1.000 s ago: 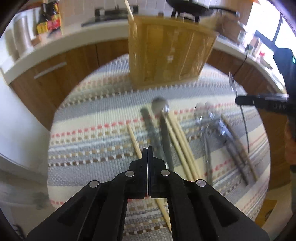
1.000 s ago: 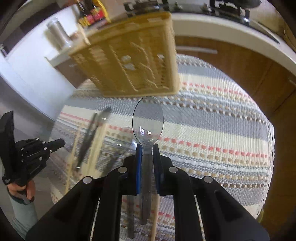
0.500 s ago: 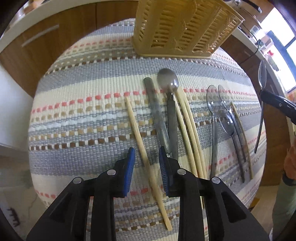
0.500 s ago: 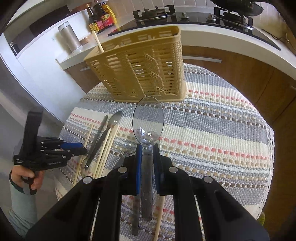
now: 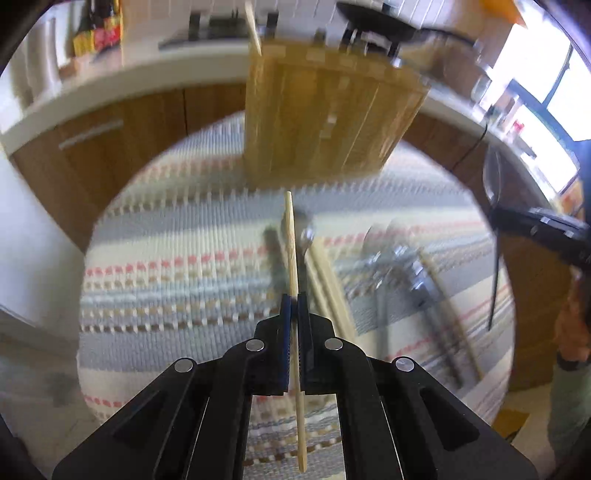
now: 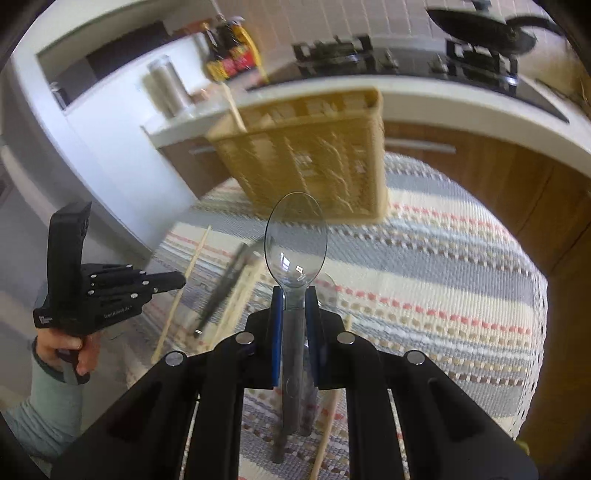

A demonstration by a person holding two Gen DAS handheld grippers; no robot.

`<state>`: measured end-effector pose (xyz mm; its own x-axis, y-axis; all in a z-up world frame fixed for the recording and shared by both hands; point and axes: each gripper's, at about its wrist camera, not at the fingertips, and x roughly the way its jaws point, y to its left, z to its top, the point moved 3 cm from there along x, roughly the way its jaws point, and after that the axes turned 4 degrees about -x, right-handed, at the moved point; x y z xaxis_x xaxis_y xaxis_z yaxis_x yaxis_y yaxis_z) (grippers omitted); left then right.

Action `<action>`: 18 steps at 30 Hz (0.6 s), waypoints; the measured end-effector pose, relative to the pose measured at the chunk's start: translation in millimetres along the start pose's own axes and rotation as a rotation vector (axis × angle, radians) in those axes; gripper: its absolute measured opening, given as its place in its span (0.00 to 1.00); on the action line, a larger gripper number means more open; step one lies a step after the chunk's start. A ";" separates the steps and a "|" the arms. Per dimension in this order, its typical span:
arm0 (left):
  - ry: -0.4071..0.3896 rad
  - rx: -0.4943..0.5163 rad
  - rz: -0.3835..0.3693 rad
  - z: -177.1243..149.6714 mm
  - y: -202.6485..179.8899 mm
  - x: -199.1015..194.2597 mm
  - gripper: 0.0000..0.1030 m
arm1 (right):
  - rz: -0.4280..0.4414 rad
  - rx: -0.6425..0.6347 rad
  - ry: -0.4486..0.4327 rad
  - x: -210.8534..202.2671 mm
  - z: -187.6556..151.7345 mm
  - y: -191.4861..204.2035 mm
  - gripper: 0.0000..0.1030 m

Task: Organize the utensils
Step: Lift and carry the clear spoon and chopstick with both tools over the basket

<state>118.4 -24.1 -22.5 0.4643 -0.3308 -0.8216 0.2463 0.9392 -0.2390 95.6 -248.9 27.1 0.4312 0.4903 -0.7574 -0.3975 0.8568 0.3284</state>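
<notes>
My left gripper [image 5: 292, 301] is shut on a pale wooden chopstick [image 5: 291, 243] and holds it above the striped mat [image 5: 166, 266]. My right gripper [image 6: 294, 293] is shut on a clear plastic spoon [image 6: 295, 240], bowl forward, also above the mat [image 6: 443, 266]. The yellow slatted utensil basket [image 5: 325, 122] stands at the mat's far edge, with one chopstick [image 5: 253, 26] sticking out of it; it also shows in the right wrist view [image 6: 314, 158]. More chopsticks [image 5: 328, 280] and spoons [image 5: 417, 273] lie on the mat, blurred.
A white counter [image 6: 443, 99] with a gas hob [image 6: 369, 55], a pan [image 6: 487, 26] and sauce bottles [image 6: 229, 55] runs behind the table. Wooden cabinet fronts [image 5: 110, 122] stand below it. The right gripper shows at the right of the left wrist view [image 5: 539, 229].
My left gripper was shut, opened over a chopstick on the mat, and has now shut on it and lifted it. My right gripper kept the spoon and shifted slightly.
</notes>
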 end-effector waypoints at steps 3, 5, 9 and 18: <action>-0.117 0.002 -0.053 12.0 -5.6 -29.4 0.01 | 0.021 -0.028 -0.059 -16.2 8.8 9.7 0.10; -0.200 0.013 -0.071 22.1 -11.7 -48.5 0.01 | 0.040 -0.047 -0.112 -29.6 18.7 17.3 0.10; -0.382 0.052 -0.129 43.8 -24.7 -88.9 0.01 | 0.047 -0.081 -0.217 -51.8 42.2 27.6 0.10; -0.735 0.081 -0.110 102.0 -44.8 -131.3 0.01 | 0.005 -0.111 -0.447 -79.6 99.5 22.9 0.10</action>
<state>133.1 -32.0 148.9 0.8753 -0.4249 -0.2308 0.3728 0.8969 -0.2378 132.8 -252.5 151.0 0.7263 0.5361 -0.4302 -0.4746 0.8438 0.2504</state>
